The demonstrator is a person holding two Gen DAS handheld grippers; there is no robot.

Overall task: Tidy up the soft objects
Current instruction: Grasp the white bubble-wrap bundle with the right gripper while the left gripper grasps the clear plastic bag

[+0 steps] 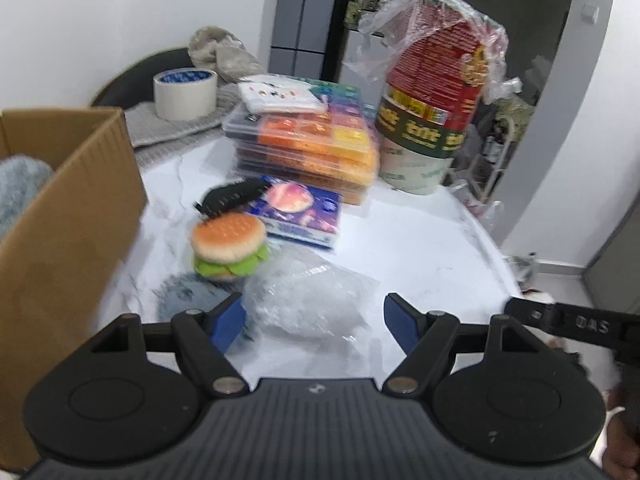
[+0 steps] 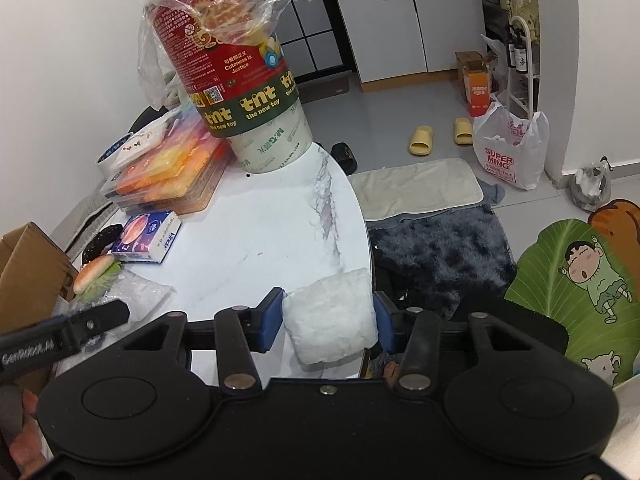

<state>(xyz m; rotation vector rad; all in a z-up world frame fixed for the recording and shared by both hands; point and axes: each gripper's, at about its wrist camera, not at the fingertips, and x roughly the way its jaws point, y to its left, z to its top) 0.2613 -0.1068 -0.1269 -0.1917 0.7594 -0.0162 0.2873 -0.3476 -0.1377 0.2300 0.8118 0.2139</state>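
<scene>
A plush burger (image 1: 229, 246) sits on the white marble table (image 1: 420, 240), just ahead and left of my open, empty left gripper (image 1: 314, 320). A clear plastic bag (image 1: 316, 300) lies between its fingers, with a grey fluffy item (image 1: 188, 294) beside it. A cardboard box (image 1: 68, 216) at the left holds a grey fluffy item (image 1: 20, 192). My right gripper (image 2: 326, 320) is shut on a white soft pillow pack (image 2: 330, 320) at the table's (image 2: 260, 240) near edge. The burger (image 2: 96, 276) and box (image 2: 32, 276) show at the left.
A tissue pack (image 1: 300, 212), a black comb (image 1: 232, 196), stacked bead cases (image 1: 312, 148), a tall wrapped red tub (image 1: 432, 92) and a tape roll (image 1: 184, 92) stand behind. Floor right of the table holds rugs (image 2: 440, 256), slippers (image 2: 420, 142) and a shopping bag (image 2: 508, 152).
</scene>
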